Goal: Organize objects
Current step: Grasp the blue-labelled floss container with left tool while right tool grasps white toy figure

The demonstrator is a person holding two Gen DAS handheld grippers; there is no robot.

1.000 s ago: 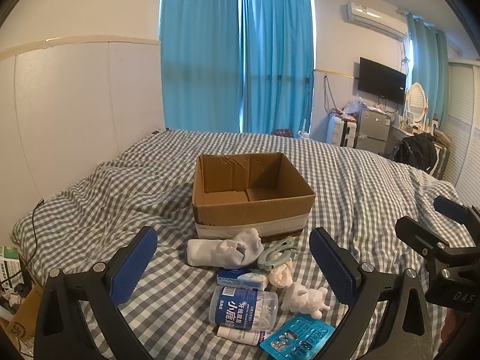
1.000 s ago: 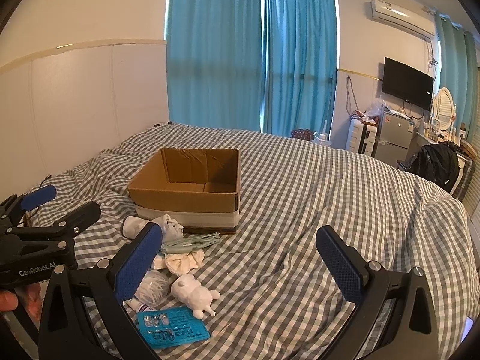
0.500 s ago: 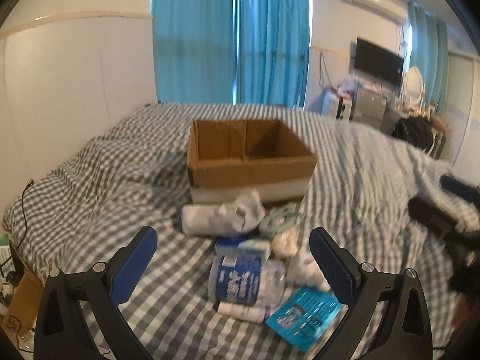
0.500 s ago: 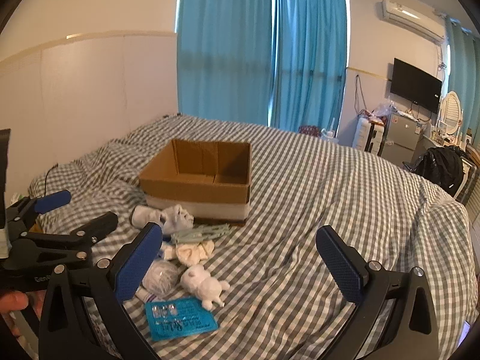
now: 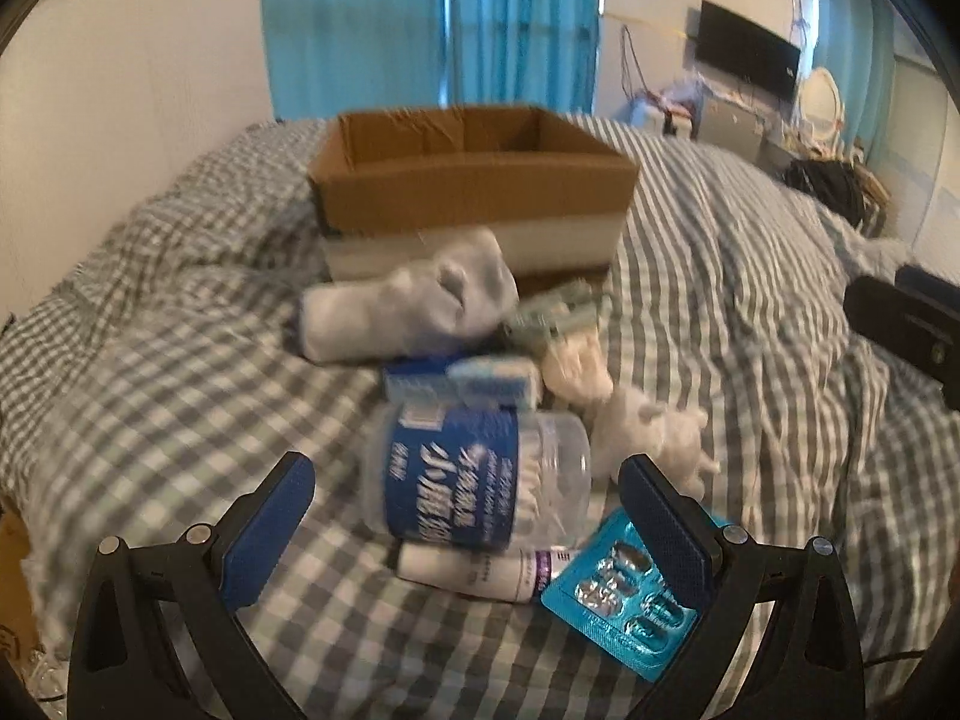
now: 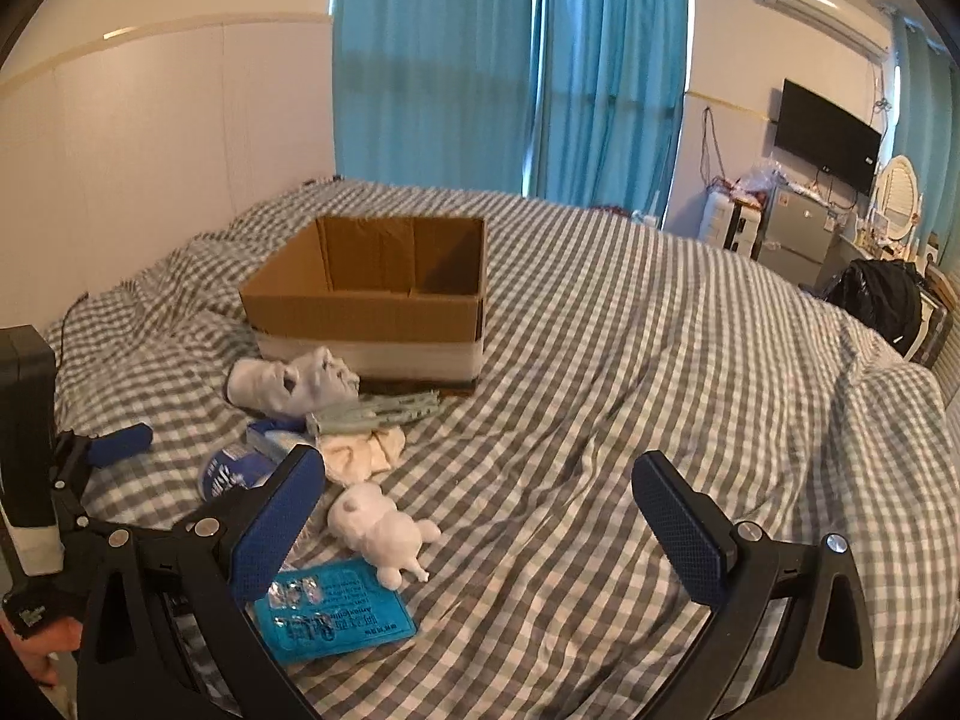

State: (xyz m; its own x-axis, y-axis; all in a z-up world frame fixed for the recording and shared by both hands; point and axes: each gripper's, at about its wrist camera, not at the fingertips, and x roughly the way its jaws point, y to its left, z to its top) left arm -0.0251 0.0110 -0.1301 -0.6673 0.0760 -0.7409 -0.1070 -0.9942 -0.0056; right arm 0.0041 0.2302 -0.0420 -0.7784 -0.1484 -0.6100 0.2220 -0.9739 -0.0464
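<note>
An open cardboard box [image 5: 474, 180] [image 6: 372, 294] stands on the checked bed. In front of it lies a pile: rolled grey socks [image 5: 414, 306] [image 6: 288, 381], a small blue-white box [image 5: 462, 384], a clear jar with a blue label [image 5: 474, 486] [image 6: 231, 474], a white tube [image 5: 474, 570], a teal blister pack [image 5: 624, 594] [image 6: 330, 618], a white toy animal [image 5: 654, 438] [image 6: 384, 531], a cream cloth [image 6: 360, 453] and pale green clips [image 6: 372, 411]. My left gripper [image 5: 468, 534] is open, its pads either side of the jar. My right gripper [image 6: 480, 534] is open and empty beside the toy.
The checked duvet [image 6: 660, 390] is rumpled with folds to the right. A white wall panel [image 6: 150, 168] and blue curtains [image 6: 510, 60] stand behind the bed. A TV [image 6: 828, 132], fridge and black backpack [image 6: 882, 300] are at the far right.
My left gripper has moved forward and down to the pile, so the jar now sits between its open pads. My right gripper has shifted a little closer to the objects.
</note>
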